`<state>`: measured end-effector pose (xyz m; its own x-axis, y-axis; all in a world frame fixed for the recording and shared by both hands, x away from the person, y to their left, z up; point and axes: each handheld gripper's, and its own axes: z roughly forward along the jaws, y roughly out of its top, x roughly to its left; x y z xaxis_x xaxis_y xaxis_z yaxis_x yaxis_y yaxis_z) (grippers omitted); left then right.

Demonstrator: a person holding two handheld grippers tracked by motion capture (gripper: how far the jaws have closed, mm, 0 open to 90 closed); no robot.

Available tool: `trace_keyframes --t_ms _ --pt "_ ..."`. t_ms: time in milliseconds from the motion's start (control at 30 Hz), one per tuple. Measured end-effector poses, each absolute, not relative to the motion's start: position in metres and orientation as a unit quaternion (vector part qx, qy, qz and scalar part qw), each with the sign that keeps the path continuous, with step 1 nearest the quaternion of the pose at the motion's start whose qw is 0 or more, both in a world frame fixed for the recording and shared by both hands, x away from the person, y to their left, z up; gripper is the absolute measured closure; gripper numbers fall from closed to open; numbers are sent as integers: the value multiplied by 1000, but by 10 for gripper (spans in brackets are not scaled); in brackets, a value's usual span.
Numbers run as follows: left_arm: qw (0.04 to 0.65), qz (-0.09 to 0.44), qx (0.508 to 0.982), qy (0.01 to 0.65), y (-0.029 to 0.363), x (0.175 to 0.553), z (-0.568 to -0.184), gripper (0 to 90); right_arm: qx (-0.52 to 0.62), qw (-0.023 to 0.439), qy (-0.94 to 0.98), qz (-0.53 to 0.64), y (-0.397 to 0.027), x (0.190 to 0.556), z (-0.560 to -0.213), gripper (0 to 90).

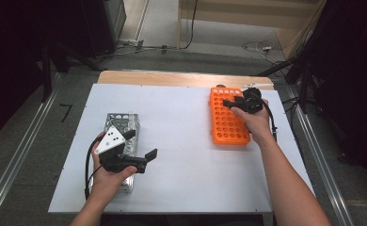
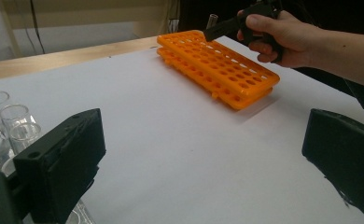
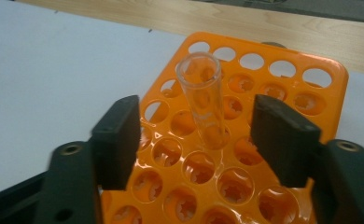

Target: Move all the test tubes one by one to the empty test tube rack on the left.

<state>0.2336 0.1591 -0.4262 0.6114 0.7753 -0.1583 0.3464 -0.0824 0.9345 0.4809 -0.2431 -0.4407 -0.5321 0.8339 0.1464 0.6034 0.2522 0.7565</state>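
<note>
At lower left of the high view, the left gripper (image 1: 141, 148) is black with blocky jaws, a grey three-cornered plate dotted with dark holes, and a looping black cable. The right gripper (image 1: 229, 102), upper right, is black too. Forearms bare, no sleeves.

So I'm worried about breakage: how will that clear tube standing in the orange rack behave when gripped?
The tube looks thin-walled and glassy, so probably fragile and slippery. It stands tall and slightly tilted in the orange rack, so a sideways nudge from the right tool may tip it.
</note>
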Motion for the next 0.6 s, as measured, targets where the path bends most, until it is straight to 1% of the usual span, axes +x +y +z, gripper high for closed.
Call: trace_keyframes --t_ms 133,233,400,533,600 --pt "549 195 710 395 159 234 -426 0 461 156 787 379 -240 483 -445 499" --pt "548 194 711 395 158 234 -427 0 458 168 792 367 -238 483 -447 582" --pt "548 194 713 393 156 234 -427 0 458 181 793 359 -236 484 -451 655" --pt "547 193 714 393 156 234 -427 0 458 193 790 358 -234 484 -451 732" --pt "547 193 714 393 156 234 -427 0 458 196 788 360 -234 484 -451 736"
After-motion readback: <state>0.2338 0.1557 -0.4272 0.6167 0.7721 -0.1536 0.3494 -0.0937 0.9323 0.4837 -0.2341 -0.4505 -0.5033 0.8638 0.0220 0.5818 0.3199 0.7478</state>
